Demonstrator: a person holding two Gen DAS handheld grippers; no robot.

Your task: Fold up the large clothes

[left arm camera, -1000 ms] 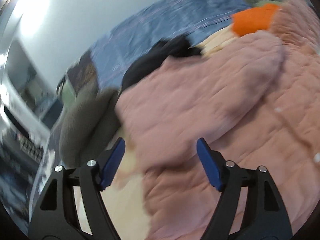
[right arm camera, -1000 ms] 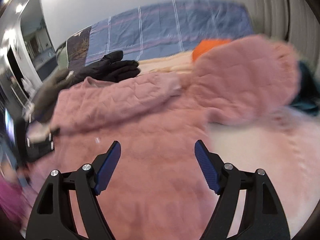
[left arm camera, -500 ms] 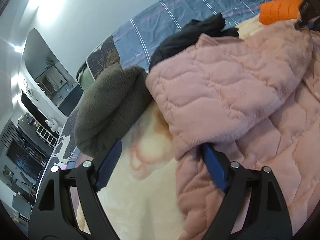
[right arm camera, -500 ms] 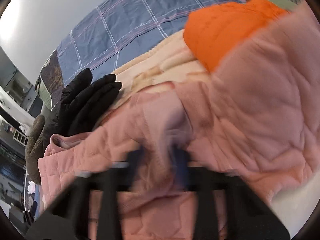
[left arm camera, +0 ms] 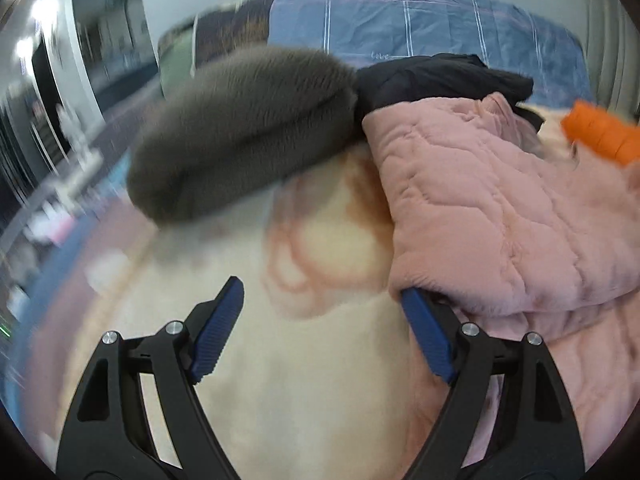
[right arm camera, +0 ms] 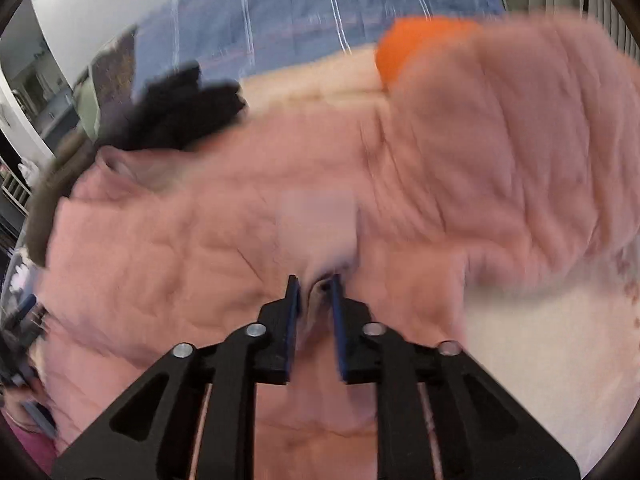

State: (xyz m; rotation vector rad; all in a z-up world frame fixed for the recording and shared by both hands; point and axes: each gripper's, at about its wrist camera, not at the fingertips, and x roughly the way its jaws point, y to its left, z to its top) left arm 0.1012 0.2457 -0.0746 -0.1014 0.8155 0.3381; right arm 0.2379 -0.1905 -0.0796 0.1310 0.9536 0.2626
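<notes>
Several garments crowd cream blanket (left arm camera: 304,380) w/ blue bedding (left arm camera: 420,28).

The right view is motion-blurred, so whether the pads (right arm camera: 292,312) press the pink jacket (right arm camera: 224,248) fold between them is unclear. In the left view, the jacket (left arm camera: 480,208) hides one fingertip (left arm camera: 408,300); the room at left is smeared.

Bed under a cream fleece blanket (left arm camera: 320,380), carrying a pink quilted jacket (left arm camera: 500,208), grey fleece bundle (left arm camera: 240,132), black garment (left arm camera: 432,76), orange garment (left arm camera: 600,136)
</notes>
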